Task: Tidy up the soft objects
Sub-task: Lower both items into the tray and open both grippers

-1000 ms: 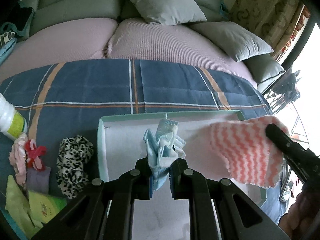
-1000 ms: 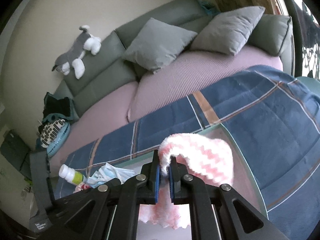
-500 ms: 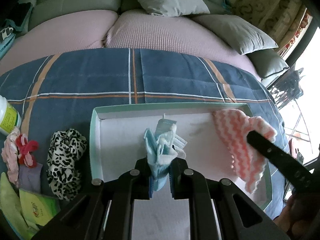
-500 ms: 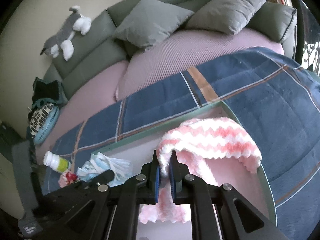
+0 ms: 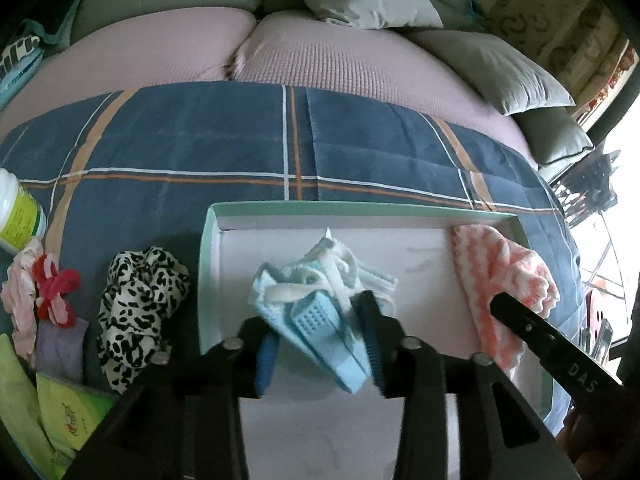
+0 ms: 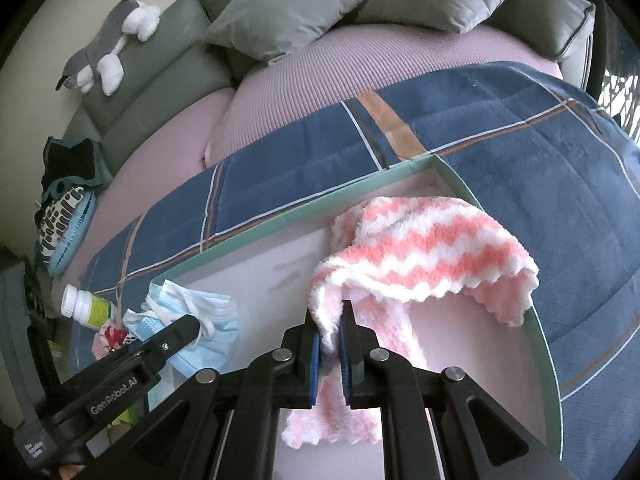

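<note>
While the box takes both items, status reads as follows.

Left gripper (image 5: 320, 332): jaws have just been opening; now spread, mask loose between them, pads off it.
Mask (image 5: 320, 280): crumpled blue heap on the box floor, about 9 o'clock of the cloth. Half a second ago it was pinched upright; now it slumps.
Right gripper (image 6: 330, 344): jaws pressed together, pinching a fold of the cloth.
Cloth (image 6: 420, 256): pink-and-white, draped over the box's 3 o'clock wall, partly inside; lower than a second ago.
Box (image 5: 360, 210): shallow, teal-rimmed, on the plaid blanket (image 5: 200, 152).
Pending items: leopard scrunchie (image 5: 140, 300), red bow (image 5: 56, 292) and green packets (image 5: 68, 408), outside the box at its 9 o'clock.
Bottle (image 5: 18, 216): hard item, 10 o'clock of the box.
Meaning: mask placement judged complete; cloth release is the likely remaining step here.
Risk: cloth may hang over the rim unless pushed inward.
</note>
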Action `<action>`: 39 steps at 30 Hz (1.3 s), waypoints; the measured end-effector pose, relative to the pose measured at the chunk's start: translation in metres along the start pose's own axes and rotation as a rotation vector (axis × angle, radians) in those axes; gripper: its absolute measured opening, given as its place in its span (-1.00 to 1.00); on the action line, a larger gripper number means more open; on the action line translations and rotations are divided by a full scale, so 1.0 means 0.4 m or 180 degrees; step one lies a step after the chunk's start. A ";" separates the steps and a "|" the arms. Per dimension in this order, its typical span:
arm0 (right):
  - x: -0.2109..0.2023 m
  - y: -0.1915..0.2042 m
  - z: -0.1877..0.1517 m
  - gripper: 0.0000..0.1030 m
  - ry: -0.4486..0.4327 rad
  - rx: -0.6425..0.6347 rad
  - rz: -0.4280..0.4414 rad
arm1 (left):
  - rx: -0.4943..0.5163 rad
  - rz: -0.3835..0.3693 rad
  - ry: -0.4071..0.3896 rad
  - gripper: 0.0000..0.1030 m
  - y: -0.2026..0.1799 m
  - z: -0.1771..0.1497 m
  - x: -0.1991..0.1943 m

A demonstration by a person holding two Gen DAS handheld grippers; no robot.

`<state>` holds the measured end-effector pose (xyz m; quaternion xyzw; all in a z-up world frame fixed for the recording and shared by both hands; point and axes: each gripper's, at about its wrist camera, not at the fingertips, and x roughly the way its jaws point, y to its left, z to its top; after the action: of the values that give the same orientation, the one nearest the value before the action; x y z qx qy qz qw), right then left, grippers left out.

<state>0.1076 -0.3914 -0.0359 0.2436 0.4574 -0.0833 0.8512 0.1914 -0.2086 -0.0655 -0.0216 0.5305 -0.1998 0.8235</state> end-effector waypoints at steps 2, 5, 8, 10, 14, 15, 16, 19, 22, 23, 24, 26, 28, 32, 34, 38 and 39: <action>-0.002 0.003 0.001 -0.79 -0.0005 -0.0010 -0.0015 | -0.0002 0.0030 0.0001 0.05 0.002 -0.001 0.002; -0.006 0.007 0.001 -0.79 0.0000 -0.0040 -0.0069 | -0.0011 0.0032 0.0041 0.20 0.002 -0.001 0.007; -0.013 0.008 0.002 -0.72 -0.0014 -0.0066 -0.0117 | 0.0001 0.0063 0.0044 0.36 -0.001 0.002 0.003; -0.019 0.011 0.003 -0.61 -0.0027 -0.0084 -0.0133 | 0.0014 0.0108 0.0032 0.40 -0.003 0.004 -0.006; -0.040 0.016 0.007 -0.53 -0.0080 -0.0122 -0.0154 | 0.0024 0.0209 -0.0016 0.46 -0.003 0.005 -0.034; -0.045 0.017 0.008 -0.49 -0.0093 -0.0128 -0.0162 | 0.0040 0.0249 -0.0045 0.49 -0.005 0.007 -0.046; -0.051 0.018 0.007 -0.42 -0.0105 -0.0134 -0.0181 | 0.0056 0.0277 -0.0071 0.52 -0.006 0.008 -0.055; -0.068 0.025 0.007 0.00 -0.0149 -0.0159 -0.0257 | 0.0090 0.0361 -0.0157 0.53 -0.008 0.010 -0.083; -0.083 0.034 0.005 0.01 -0.0173 -0.0202 -0.0285 | 0.0102 0.0405 -0.0225 0.53 -0.001 0.010 -0.110; -0.087 0.036 0.004 0.01 -0.0177 -0.0219 -0.0296 | 0.0100 0.0414 -0.0239 0.53 0.002 0.011 -0.114; -0.091 0.040 0.003 0.01 -0.0184 -0.0238 -0.0304 | 0.0088 0.0420 -0.0265 0.53 0.007 0.010 -0.125; -0.096 0.044 0.000 0.02 -0.0180 -0.0263 -0.0311 | 0.0056 0.0413 -0.0282 0.53 0.018 0.006 -0.138; -0.103 0.050 -0.002 0.10 -0.0196 -0.0286 -0.0326 | 0.0016 0.0416 -0.0287 0.53 0.032 0.003 -0.150; -0.097 0.056 -0.008 0.21 -0.0150 -0.0280 -0.0375 | -0.0019 0.0556 -0.0276 0.53 0.048 -0.006 -0.150; -0.089 0.061 -0.013 0.27 -0.0119 -0.0311 -0.0415 | -0.0039 0.0614 -0.0263 0.53 0.060 -0.009 -0.148; -0.081 0.074 -0.019 0.42 -0.0108 -0.0400 -0.0531 | -0.0099 0.0712 -0.0274 0.81 0.083 -0.014 -0.143; -0.080 0.079 -0.021 0.46 -0.0112 -0.0426 -0.0544 | -0.0108 0.0734 -0.0276 0.81 0.090 -0.015 -0.141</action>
<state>0.0946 -0.3625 -0.0029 0.1448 0.4660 -0.1291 0.8632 0.1769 -0.1547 -0.0281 0.0170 0.4967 -0.0937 0.8627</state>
